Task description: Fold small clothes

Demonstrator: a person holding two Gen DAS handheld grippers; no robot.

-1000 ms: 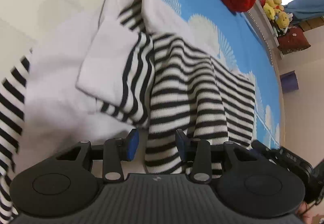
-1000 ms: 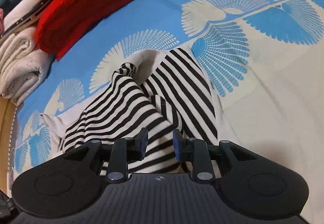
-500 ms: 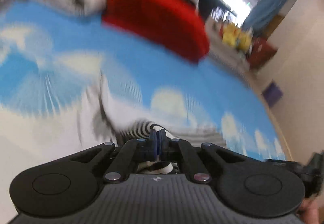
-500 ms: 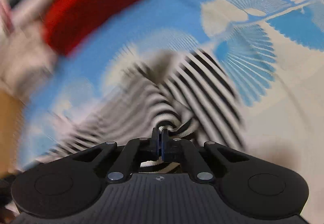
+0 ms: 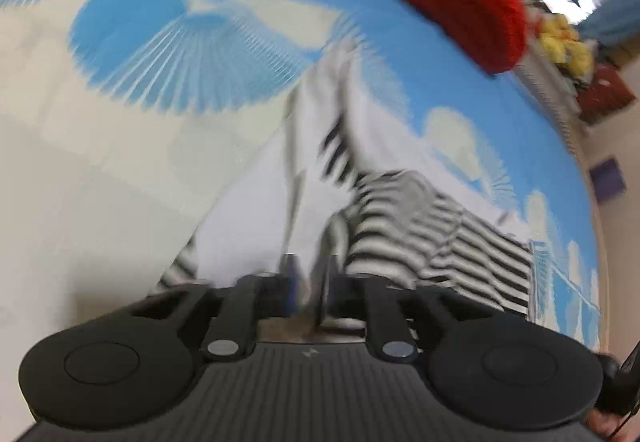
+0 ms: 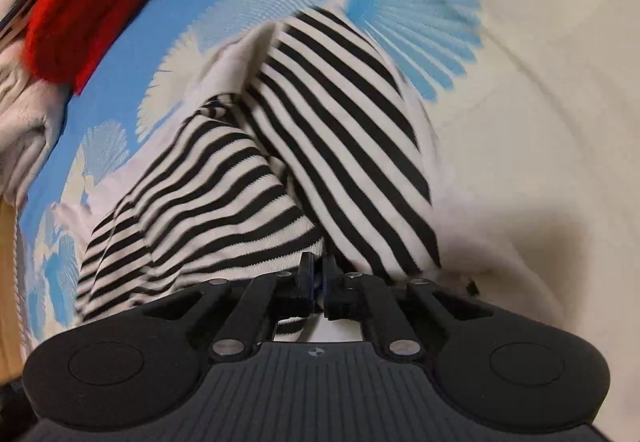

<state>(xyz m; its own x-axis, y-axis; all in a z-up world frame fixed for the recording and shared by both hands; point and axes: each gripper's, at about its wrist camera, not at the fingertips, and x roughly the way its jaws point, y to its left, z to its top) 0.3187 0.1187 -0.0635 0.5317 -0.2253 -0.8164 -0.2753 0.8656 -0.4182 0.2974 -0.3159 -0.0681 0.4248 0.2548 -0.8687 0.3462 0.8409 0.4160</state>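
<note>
Striped garment (image 6: 304,146) lies rumpled on the blue shell-print bedsheet (image 6: 540,90), not yet squared: folding looks barely begun. Right hand-held gripper (image 6: 316,276) is pinched shut on its near hem. Left hand-held gripper (image 5: 308,290) has just been opening, jaws apart over white cloth, gripping nothing.

Motion blur smears the striped garment (image 5: 420,226) and left tongs (image 5: 308,282).
</note>
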